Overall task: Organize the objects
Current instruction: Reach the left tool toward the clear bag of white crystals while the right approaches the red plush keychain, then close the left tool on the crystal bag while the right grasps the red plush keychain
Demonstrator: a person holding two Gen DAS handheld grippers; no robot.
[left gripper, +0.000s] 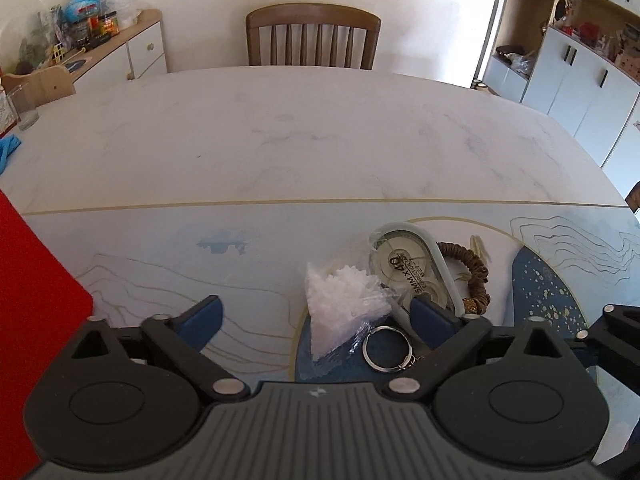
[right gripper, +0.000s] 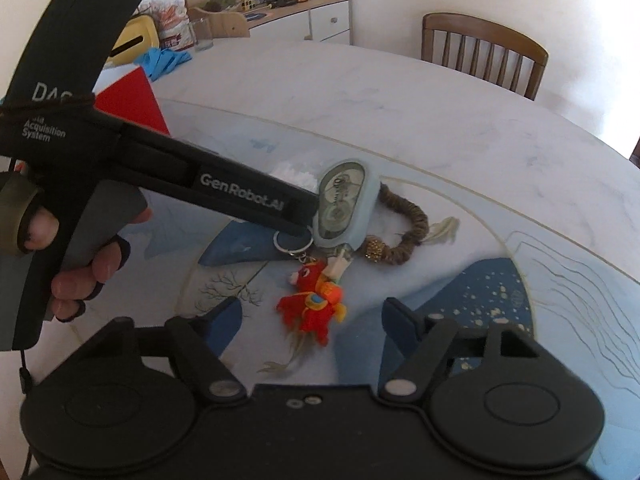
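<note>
A small pile lies on the patterned mat (left gripper: 160,264): a clear bag of white bits (left gripper: 340,304), a correction tape dispenser (left gripper: 412,268), a brown braided bracelet (left gripper: 472,276) and a metal key ring (left gripper: 386,348). My left gripper (left gripper: 316,320) is open, its blue fingers on either side of the bag. In the right wrist view the key ring (right gripper: 294,242) carries a red plush fish charm (right gripper: 314,308). My right gripper (right gripper: 312,324) is open just above the charm. The left gripper's body (right gripper: 224,188) reaches over the dispenser (right gripper: 344,204) and bracelet (right gripper: 404,236).
A red box (left gripper: 36,300) stands at the table's left. A glass (left gripper: 22,106) and blue gloves (right gripper: 164,60) lie at the far left edge. A wooden chair (left gripper: 312,36) is behind the table, with a cluttered sideboard (left gripper: 112,44) beyond.
</note>
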